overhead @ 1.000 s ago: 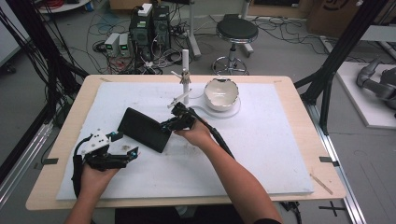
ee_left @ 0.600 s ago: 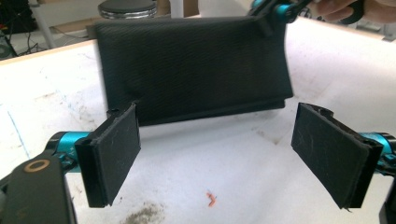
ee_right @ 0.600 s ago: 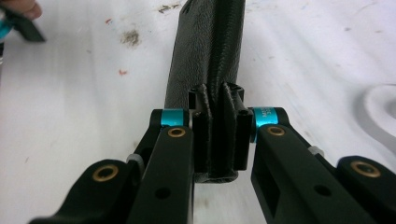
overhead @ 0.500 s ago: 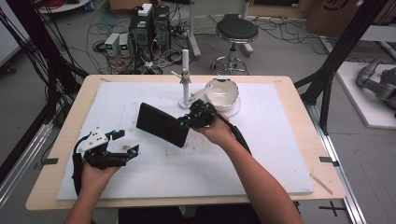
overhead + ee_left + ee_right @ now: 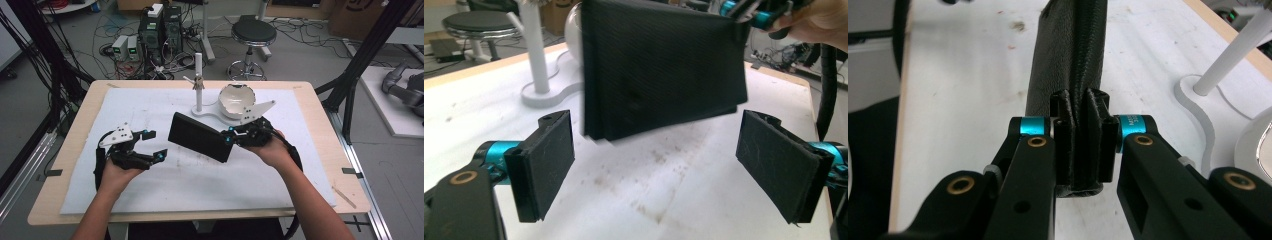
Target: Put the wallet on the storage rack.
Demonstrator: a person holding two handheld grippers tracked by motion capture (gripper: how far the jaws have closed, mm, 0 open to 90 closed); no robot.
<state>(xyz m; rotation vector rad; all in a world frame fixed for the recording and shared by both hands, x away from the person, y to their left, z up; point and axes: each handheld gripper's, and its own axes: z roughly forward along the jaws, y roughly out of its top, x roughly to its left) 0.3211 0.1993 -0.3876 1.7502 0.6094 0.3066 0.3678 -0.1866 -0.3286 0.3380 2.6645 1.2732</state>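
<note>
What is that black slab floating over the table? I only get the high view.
Observer: A folded black pouch; the right gripper view shows the right gripper pinching its folded edge.
Operator: Is the other tool holding it too?
Observer: No. In the left gripper view the left gripper stands wide open, with the pouch hanging beyond its pads.
Operator: Does the pouch touch the table?
Observer: No, the left gripper view shows white table cover beneath its lower edge.

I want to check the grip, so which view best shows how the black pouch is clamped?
The right gripper view: the right tongs pinch the black pouch at its folded end. The left gripper view shows its broad face lifted off the table; the high view shows it held between both hands.
</note>
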